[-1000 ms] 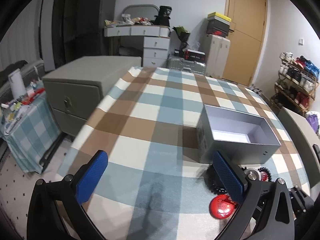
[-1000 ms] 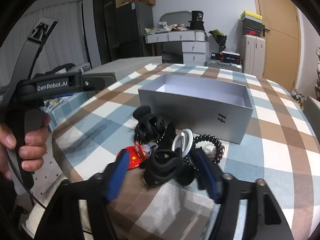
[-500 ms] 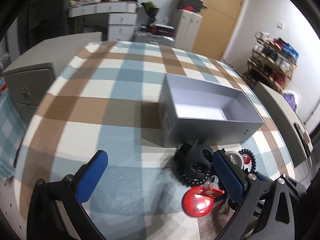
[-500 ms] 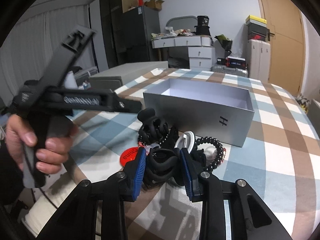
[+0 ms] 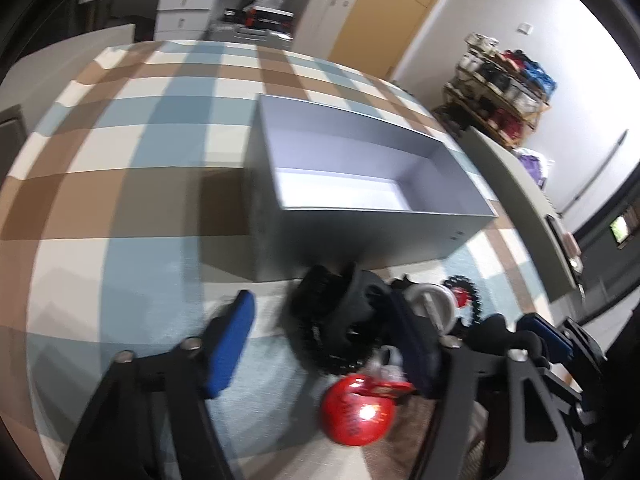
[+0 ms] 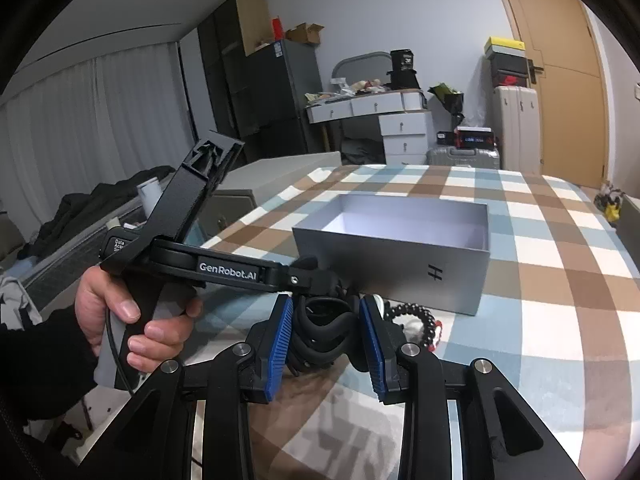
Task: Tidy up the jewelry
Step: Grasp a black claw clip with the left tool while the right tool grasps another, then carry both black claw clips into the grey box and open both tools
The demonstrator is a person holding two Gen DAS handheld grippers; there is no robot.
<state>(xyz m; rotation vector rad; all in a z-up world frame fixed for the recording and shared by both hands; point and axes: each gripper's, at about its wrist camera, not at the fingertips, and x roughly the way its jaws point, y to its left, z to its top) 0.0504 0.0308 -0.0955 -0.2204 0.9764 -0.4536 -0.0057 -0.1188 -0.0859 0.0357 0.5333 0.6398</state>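
Just in front of the grey box (image 6: 392, 256), on its near side, my right gripper (image 6: 326, 344) has its blue pads pressed against a black hair claw (image 6: 320, 330), so I read it as clamped on that claw. My left gripper (image 5: 320, 344) stands spread wide over the same heap, holding nothing, with a second black claw (image 5: 340, 312) between its fingers and a red badge (image 5: 356, 408) nearer me. To do this well I would lift straight up so the beaded bracelet (image 6: 416, 320) beside the claw does not snag, then carry it over the box's near wall before letting go.
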